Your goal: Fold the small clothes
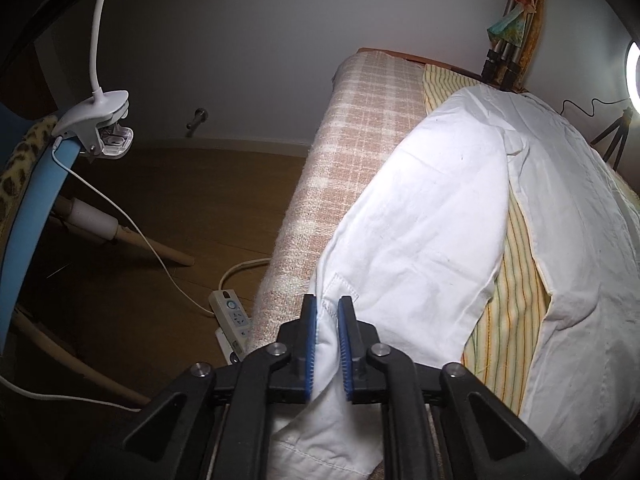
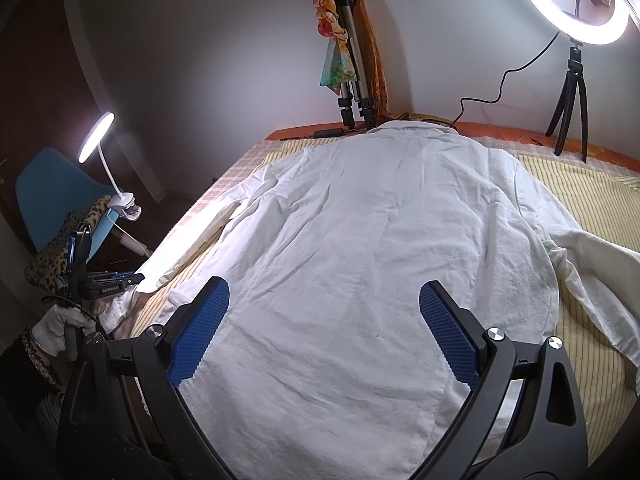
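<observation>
A white long-sleeved shirt point(image 2: 360, 248) lies back-up on a bed, collar at the far end, sleeves spread to both sides. My left gripper point(image 1: 328, 312) is shut on the cuff of the shirt's left sleeve point(image 1: 416, 232) at the bed's left edge, the sleeve lifted off the bed. That gripper also shows in the right wrist view point(image 2: 138, 278) at the far left. My right gripper point(image 2: 324, 312) is open wide above the lower back of the shirt, with nothing between its blue pads point(image 2: 200, 328).
The bed has a yellow striped sheet point(image 2: 580, 364) and a checked blanket point(image 1: 352, 160) on its left side. A ring light on a tripod point(image 2: 572, 92) and a folded tripod point(image 2: 356, 92) stand at the headboard. A blue chair with a clip lamp point(image 1: 100, 120) and a power strip point(image 1: 234, 316) are on the floor left.
</observation>
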Demonstrator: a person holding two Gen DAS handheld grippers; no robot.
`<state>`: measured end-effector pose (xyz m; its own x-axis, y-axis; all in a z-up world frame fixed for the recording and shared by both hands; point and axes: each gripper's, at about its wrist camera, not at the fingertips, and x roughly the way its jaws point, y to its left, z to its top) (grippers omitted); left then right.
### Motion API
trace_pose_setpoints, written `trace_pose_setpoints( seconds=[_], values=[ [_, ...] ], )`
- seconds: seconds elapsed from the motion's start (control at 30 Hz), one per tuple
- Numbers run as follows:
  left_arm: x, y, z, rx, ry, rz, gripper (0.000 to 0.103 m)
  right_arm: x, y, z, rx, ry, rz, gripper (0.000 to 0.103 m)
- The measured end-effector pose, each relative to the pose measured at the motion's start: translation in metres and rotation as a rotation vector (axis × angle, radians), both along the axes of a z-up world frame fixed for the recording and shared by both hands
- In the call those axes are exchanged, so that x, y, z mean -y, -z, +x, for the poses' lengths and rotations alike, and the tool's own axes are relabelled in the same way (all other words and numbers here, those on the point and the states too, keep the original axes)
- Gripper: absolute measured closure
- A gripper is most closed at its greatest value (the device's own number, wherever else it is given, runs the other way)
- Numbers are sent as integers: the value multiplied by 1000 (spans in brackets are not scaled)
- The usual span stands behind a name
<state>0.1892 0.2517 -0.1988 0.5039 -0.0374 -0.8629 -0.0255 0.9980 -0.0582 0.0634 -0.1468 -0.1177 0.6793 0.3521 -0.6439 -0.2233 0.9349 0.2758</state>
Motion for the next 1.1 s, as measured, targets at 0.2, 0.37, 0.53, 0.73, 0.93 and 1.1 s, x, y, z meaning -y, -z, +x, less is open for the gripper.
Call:
trace_pose_setpoints(
  seconds=[0.2,0.37,0.53,0.73,0.93,1.1],
  values=[
    [5,-37,-12,105,9,-115,102,7,2,3,-44,-31,39,6],
    [53,-75,-30,208,124,-114,102,5,4,6,-86,-84,94,22],
    [116,-90,-52,246,276,-97,102,2,9,12,-142,-134,149,51],
    [183,-77,-81,224,466,-2,102,-8,7,28,-185,-171,177,59],
    [203,-67,-104,193,530,15,78,-30,11,48,-213,-204,162,59],
    [176,-80,-130,200,482,-57,73,-50,21,49,-230,-244,95,59]
  ],
)
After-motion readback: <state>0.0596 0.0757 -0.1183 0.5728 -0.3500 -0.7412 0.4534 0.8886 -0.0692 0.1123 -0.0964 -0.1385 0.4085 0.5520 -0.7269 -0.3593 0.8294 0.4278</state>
